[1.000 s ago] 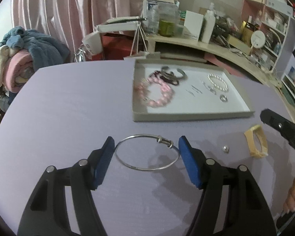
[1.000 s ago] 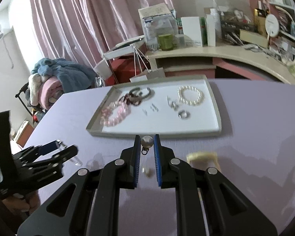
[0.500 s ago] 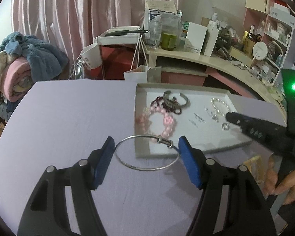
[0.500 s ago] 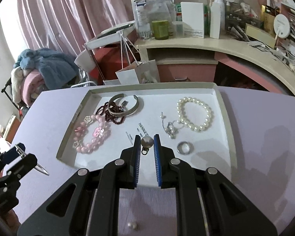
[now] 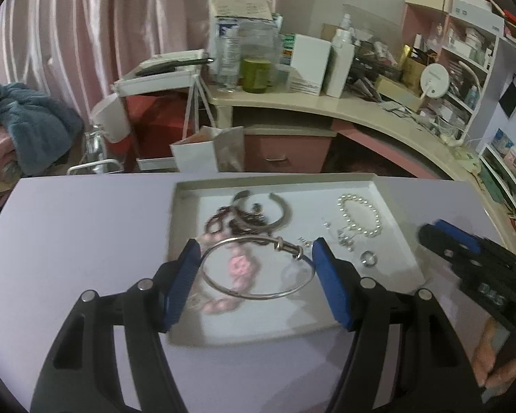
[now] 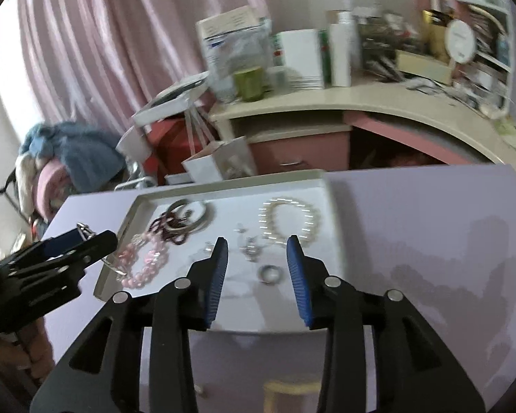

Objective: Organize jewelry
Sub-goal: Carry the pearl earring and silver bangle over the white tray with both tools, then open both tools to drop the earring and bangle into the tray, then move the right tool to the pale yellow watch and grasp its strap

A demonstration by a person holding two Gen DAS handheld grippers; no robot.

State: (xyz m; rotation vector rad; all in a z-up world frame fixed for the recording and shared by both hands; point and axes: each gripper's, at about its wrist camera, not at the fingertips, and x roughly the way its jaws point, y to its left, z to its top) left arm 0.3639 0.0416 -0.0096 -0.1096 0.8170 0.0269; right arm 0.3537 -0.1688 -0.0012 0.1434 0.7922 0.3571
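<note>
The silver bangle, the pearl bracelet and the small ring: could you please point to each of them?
silver bangle (image 5: 258, 297), left wrist view, on the near arc of the wire.
pearl bracelet (image 5: 377, 218), left wrist view, on the beads of its right side.
small ring (image 6: 271, 273), right wrist view, on the band's near edge.

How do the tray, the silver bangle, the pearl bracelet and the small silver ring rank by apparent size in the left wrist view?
1. tray
2. silver bangle, though it is held close to the camera by the left gripper, which enlarges it
3. pearl bracelet
4. small silver ring
</note>
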